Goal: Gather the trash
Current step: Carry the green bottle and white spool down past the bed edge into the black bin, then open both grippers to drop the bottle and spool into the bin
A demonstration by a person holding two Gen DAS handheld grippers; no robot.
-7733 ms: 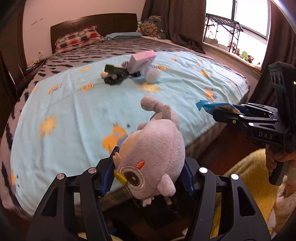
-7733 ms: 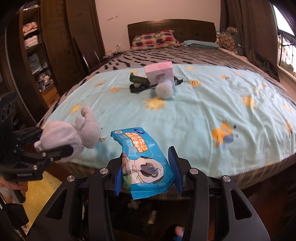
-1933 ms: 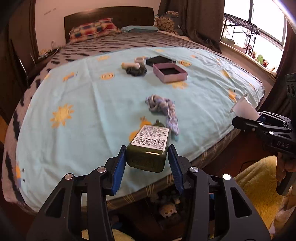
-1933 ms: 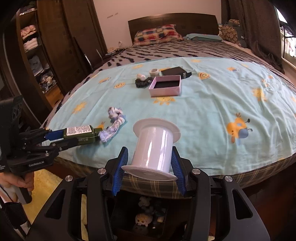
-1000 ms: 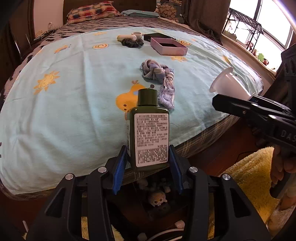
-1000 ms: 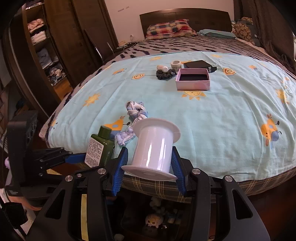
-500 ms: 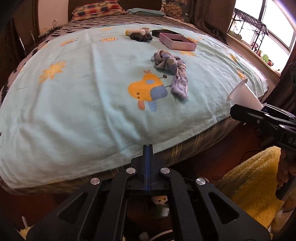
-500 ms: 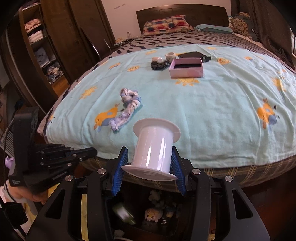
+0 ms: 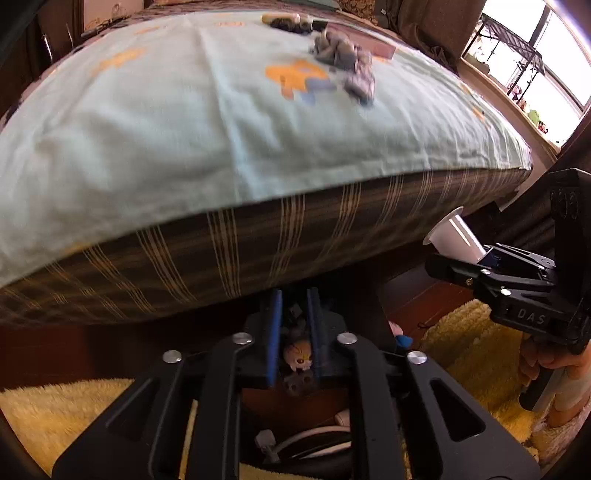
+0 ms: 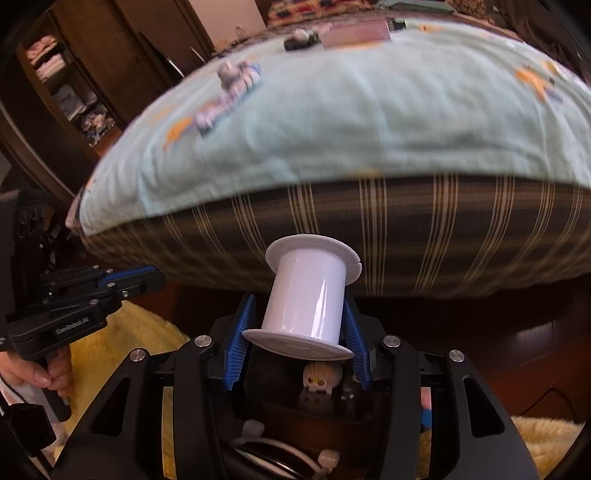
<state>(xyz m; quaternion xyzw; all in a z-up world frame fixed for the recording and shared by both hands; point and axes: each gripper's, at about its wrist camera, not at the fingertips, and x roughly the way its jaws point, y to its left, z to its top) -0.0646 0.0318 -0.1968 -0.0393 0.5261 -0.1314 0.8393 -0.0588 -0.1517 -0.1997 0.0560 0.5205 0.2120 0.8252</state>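
My right gripper (image 10: 299, 314) is shut on an empty white plastic spool (image 10: 308, 297), held low in front of the bed's striped side; the spool also shows in the left wrist view (image 9: 452, 238). My left gripper (image 9: 293, 332) is empty, its blue pads only a narrow gap apart, low over a dark bin (image 9: 295, 391) holding small toys and a white cable. The bin also shows under the spool in the right wrist view (image 10: 321, 398). On the bed lie a grey-blue twisted cloth (image 9: 347, 62) and a pink box (image 10: 356, 35).
The bed with a light blue sheet (image 9: 184, 110) and striped mattress side (image 9: 295, 236) fills the view ahead. A yellow shaggy rug (image 9: 472, 354) covers the floor. A dark wardrobe (image 10: 74, 85) stands at left. Small items (image 9: 284, 20) lie far back on the bed.
The green bottle has left my left gripper, which shut and has now parted slightly. Both grippers have dropped from above the bed to below its edge. The right still holds the spool.
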